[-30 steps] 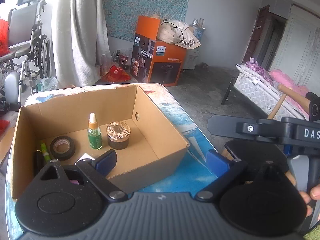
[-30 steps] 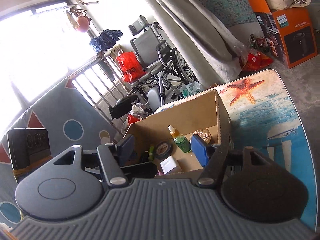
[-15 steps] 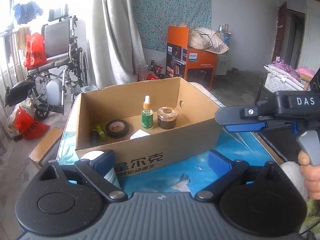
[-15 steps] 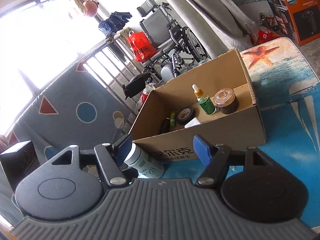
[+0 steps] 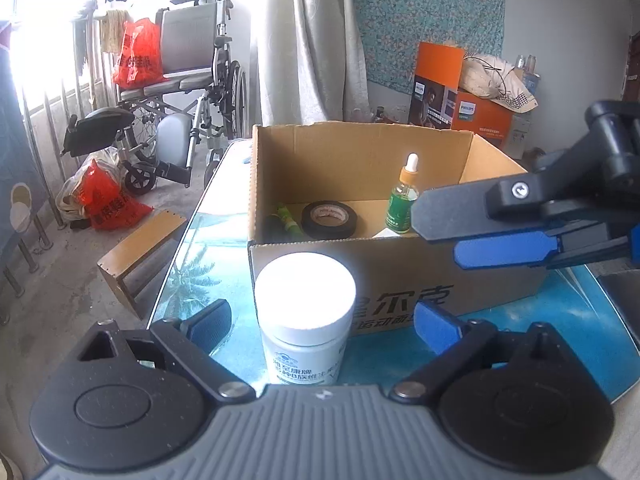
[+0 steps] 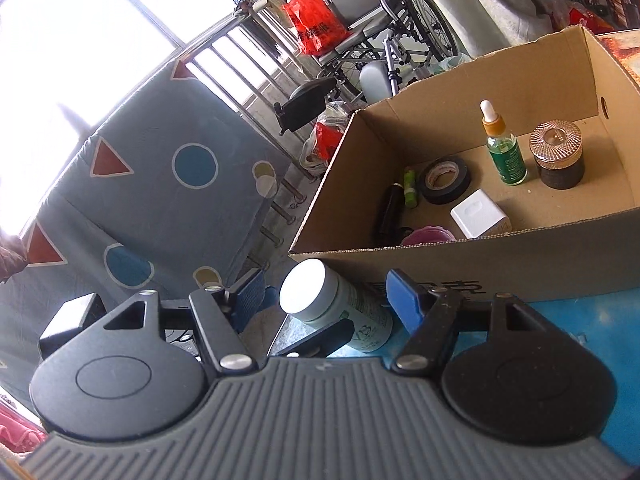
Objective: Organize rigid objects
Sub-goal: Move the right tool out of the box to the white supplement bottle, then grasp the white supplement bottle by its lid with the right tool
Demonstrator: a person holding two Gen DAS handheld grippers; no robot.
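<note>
Bottle (image 5: 305, 316), white-capped, stands on the surface (image 5: 520, 320) just outside the near wall of the box (image 5: 400, 276), and it now sits between the blue pads of the left tongs (image 5: 322, 322), which were aimed into the box a second ago. Both tongs have swung away from the box interior toward this one item. The left tongs are apart, pads clear of the bottle on both sides. The right tongs (image 6: 326, 294) are apart too and empty; in their view the bottle (image 6: 332, 304) lies ahead between the fingers. Tape (image 6: 444, 176), dropper (image 6: 502, 148) and jar (image 6: 558, 156) already sit inside, so this bottle looks like the next thing to go in.
</note>
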